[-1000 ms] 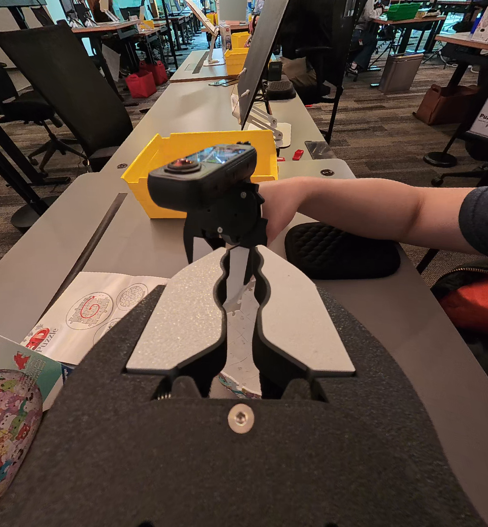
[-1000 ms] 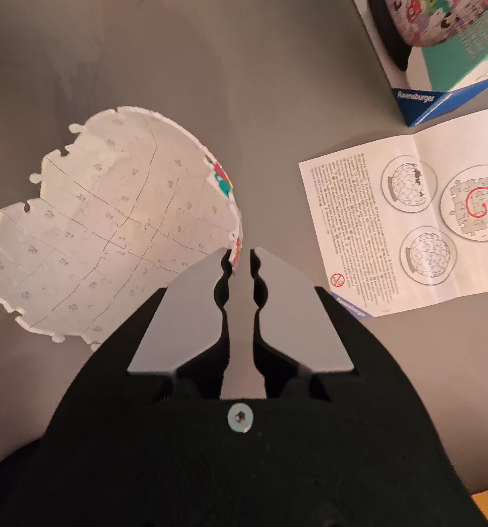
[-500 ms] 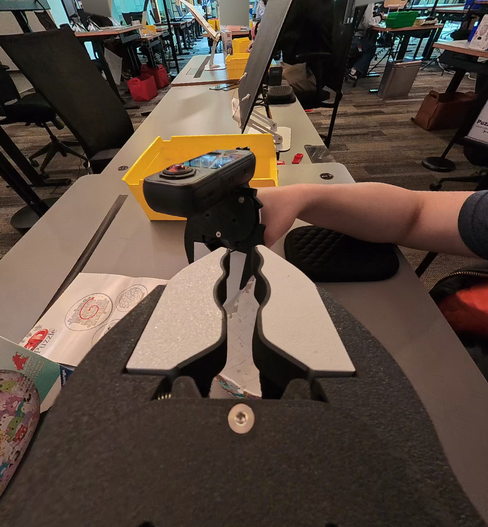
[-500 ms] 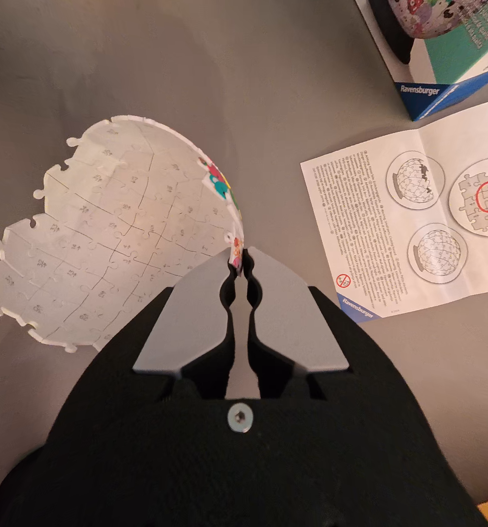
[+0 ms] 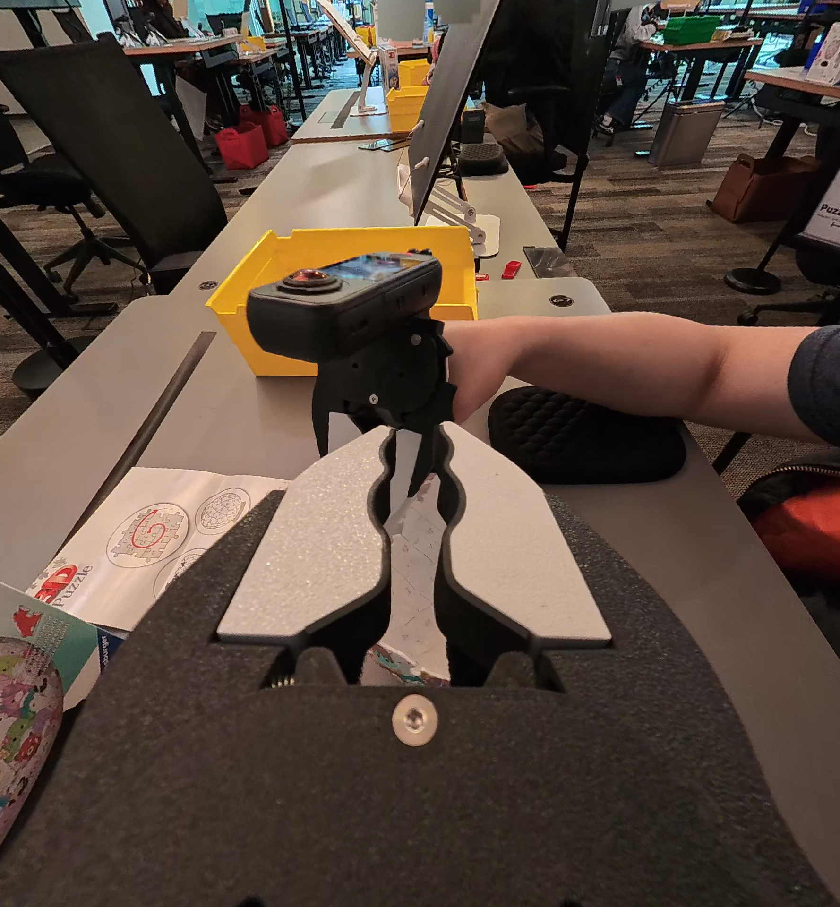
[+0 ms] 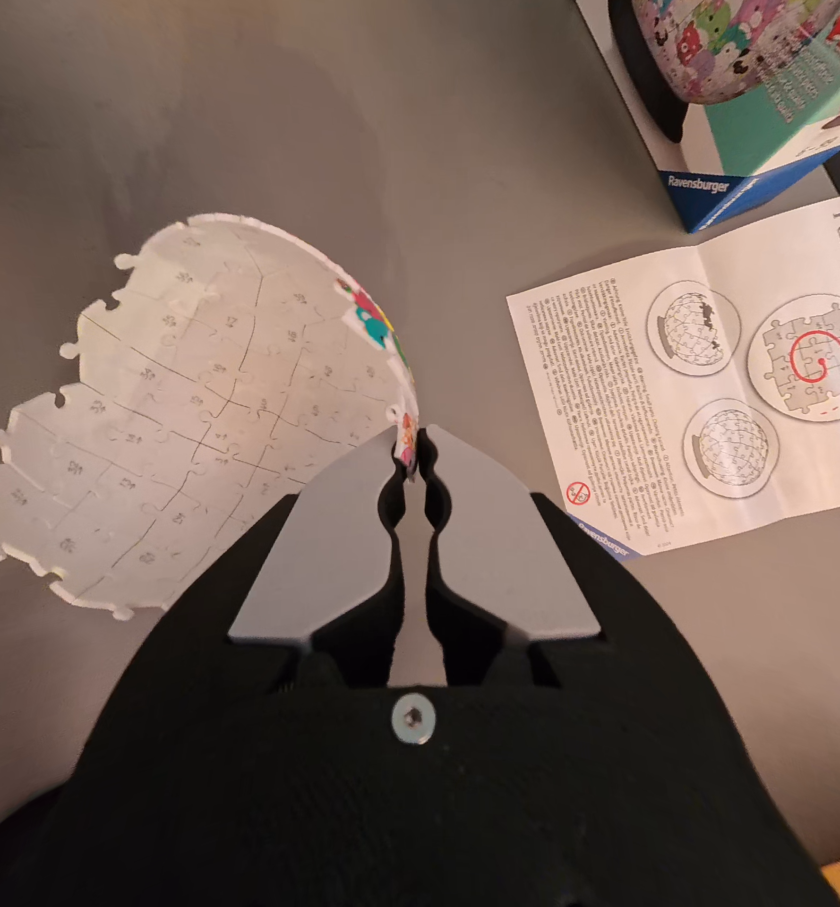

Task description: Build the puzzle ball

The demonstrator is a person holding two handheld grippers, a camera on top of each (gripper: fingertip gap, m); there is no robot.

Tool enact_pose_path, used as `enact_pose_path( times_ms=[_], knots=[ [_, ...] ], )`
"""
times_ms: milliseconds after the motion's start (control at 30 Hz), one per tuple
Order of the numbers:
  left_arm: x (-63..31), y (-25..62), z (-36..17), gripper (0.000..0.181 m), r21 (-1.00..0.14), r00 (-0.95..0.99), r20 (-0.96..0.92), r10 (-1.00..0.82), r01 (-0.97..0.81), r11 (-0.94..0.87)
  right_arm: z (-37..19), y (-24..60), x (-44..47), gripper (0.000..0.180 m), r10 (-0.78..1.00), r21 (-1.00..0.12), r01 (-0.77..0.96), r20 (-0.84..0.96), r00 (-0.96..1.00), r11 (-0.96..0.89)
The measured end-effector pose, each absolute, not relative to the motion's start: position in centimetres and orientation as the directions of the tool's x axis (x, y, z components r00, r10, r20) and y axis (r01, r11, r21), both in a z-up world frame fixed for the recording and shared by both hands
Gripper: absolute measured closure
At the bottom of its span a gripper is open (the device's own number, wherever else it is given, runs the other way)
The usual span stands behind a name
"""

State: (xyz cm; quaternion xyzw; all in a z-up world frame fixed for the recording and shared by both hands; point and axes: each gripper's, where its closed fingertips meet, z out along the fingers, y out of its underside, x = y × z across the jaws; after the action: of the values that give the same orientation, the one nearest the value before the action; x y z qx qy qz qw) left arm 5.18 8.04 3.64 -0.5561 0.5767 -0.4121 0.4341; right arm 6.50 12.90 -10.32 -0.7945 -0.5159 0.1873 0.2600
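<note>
The partly built puzzle ball [image 6: 202, 407] is a curved white shell with its numbered inner side up and a colourful outer rim, lying on the grey table [image 6: 408, 122]. My right gripper [image 6: 415, 441] is shut on the shell's rim at its right edge. In the left wrist view the right gripper [image 5: 410, 491] points down from a person's hand, with the shell [image 5: 410, 564] seen through my left gripper's gap. My left gripper [image 5: 414, 437] hovers above the shell, its jaws a narrow gap apart with nothing between them.
An instruction sheet [image 6: 702, 392] lies right of the shell, with the puzzle box [image 6: 752, 98] beyond it. The left wrist view shows a yellow bin [image 5: 280, 275] farther along the table, a black pad [image 5: 585, 437] under the person's arm [image 5: 604, 363], and office chairs around. Spacing between my two grippers at the tips: around 15 centimeters.
My right gripper has closed from a small gap onto the shell's rim. The shell has shifted and tilted slightly. My left gripper has barely moved.
</note>
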Motion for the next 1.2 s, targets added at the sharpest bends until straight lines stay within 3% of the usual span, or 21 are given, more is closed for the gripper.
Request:
enact_pose_path(
  times_ms=[167,267,500,967,1033,1200],
  knots=[
    [5.2,8.0,3.7,0.167,-0.959,-0.005,-0.041,-0.999,-0.282,0.041,-10.1,13.0,6.3,0.176,0.919,-0.615,0.722,-0.012,0.393,-0.317],
    [5.2,7.9,3.6,0.167,-0.957,-0.009,-0.042,-0.999,-0.285,0.043,-9.6,13.3,6.1,0.164,0.918,-0.635,0.712,0.012,0.395,-0.299],
    [5.3,7.9,3.4,0.167,-0.956,-0.011,-0.036,-0.999,-0.291,0.038,-9.2,13.5,5.6,0.176,0.927,-0.665,0.701,0.034,0.374,-0.258],
    [5.2,7.9,3.6,0.168,-0.959,-0.011,-0.029,-1.0,-0.281,0.031,-9.1,13.6,5.9,0.176,0.914,-0.641,0.721,0.073,0.398,-0.263],
    [5.2,7.9,3.6,0.168,-0.959,-0.009,-0.031,-0.999,-0.283,0.032,-8.8,13.5,6.0,0.159,0.915,-0.646,0.714,0.061,0.399,-0.269],
    [5.0,8.0,3.7,0.168,-0.96,-0.008,-0.027,-1.0,-0.279,0.028,-7.6,13.5,6.1,0.16,0.912,-0.693,0.667,0.033,0.409,-0.274]
  ],
)
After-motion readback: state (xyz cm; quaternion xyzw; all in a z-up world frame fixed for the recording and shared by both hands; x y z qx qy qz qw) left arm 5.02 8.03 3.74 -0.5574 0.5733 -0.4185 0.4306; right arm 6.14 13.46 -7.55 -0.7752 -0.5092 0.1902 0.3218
